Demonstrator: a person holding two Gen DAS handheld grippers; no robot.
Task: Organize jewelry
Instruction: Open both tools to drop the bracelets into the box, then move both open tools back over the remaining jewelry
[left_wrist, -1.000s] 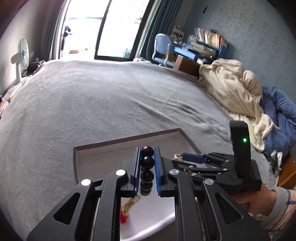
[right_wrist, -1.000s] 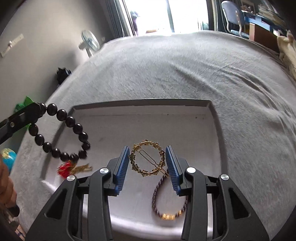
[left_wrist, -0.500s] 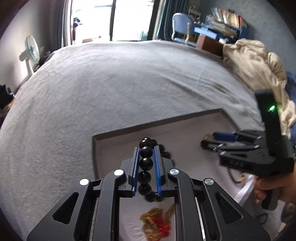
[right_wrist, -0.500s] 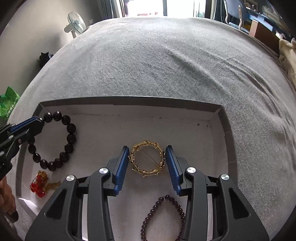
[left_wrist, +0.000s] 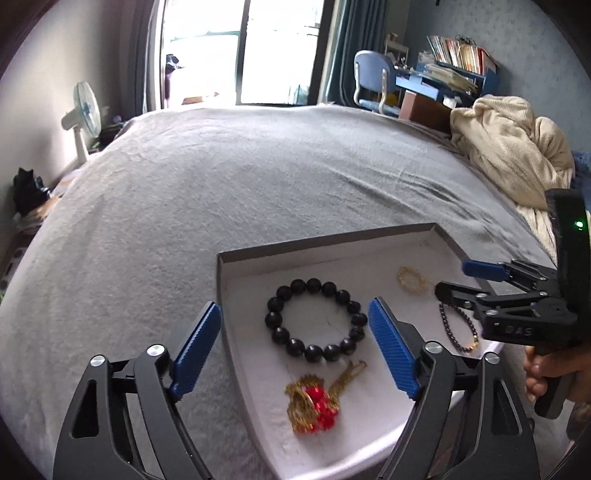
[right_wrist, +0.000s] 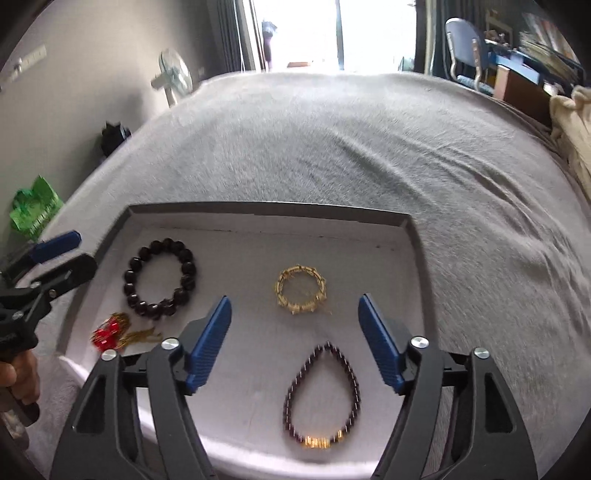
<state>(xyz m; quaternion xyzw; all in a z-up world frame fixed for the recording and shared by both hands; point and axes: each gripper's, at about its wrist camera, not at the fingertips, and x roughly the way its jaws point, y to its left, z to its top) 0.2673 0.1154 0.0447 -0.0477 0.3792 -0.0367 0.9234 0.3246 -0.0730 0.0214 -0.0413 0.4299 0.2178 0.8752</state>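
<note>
A grey tray (left_wrist: 325, 245) (right_wrist: 258, 208) with a white lining lies on the bed. In it lie a black bead bracelet (left_wrist: 314, 284) (right_wrist: 188, 269), a gold ring clip (left_wrist: 402, 275) (right_wrist: 301, 309), a thin dark bead bracelet with a gold clasp (left_wrist: 448, 325) (right_wrist: 317, 441) and a red-and-gold ornament (left_wrist: 317, 402) (right_wrist: 107, 334). My left gripper (left_wrist: 293, 304) (right_wrist: 62, 254) hovers over the black bracelet, its jaws opening and touching nothing. My right gripper (right_wrist: 294, 300) (left_wrist: 476, 280) hangs above the gold clip, jaws also opening, pads clear of it.
A grey blanket (left_wrist: 221, 192) covers the bed around the tray. A cream blanket (left_wrist: 509, 147) is heaped at the right. A fan (left_wrist: 86, 114) stands beyond the left edge, a desk and chair (left_wrist: 369, 81) behind. A hand (left_wrist: 543, 373) holds the right gripper.
The left gripper lowered the black bracelet into the tray, let it go and opened wide. The right gripper released the gold clip, which now lies flat on the lining.
</note>
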